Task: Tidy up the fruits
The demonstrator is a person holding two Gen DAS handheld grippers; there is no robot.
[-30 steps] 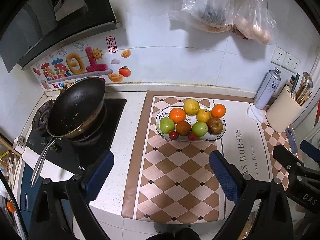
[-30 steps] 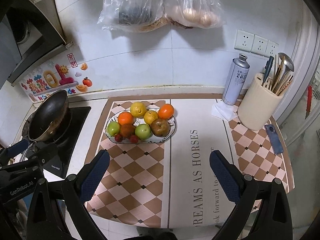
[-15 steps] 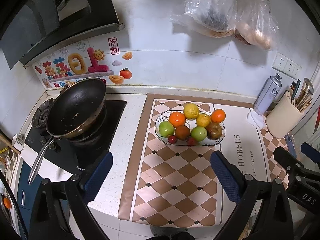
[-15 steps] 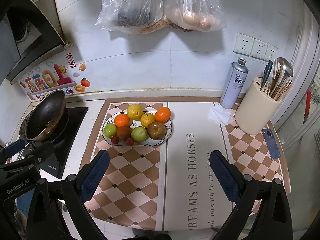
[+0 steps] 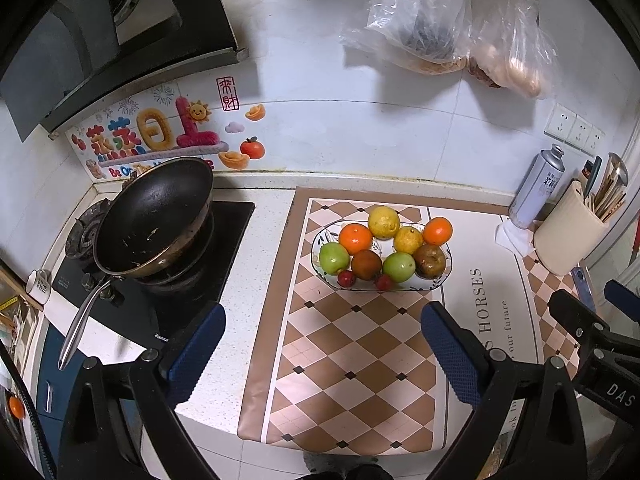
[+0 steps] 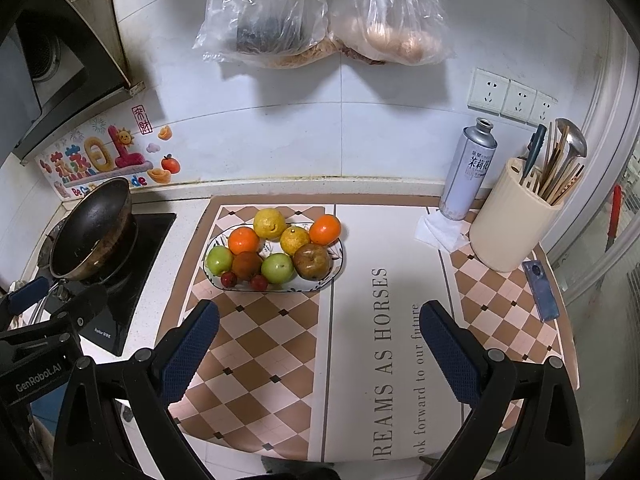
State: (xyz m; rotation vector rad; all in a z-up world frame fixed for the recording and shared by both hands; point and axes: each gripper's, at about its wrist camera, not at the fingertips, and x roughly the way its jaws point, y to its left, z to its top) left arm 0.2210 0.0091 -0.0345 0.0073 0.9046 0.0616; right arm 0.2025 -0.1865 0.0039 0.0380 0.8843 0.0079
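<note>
Ahead of both grippers, the oval patterned glass fruit plate (image 5: pixel 444 280) holds 2 oranges, 2 yellow citrus, 2 green apples, 2 brown fruits and 2 small red ones. Over the last second both views have drawn back slightly, leaving the plate farther off. The left gripper (image 5: pixel 322 338) and right gripper (image 6: pixel 320 336) hang spread and empty, so sorting looks finished or unstarted.

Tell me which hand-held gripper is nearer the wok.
Left. The left hand-held gripper hovers just right of the wok; the right hand-held gripper sits farther right, beyond the fruit plate.
</note>
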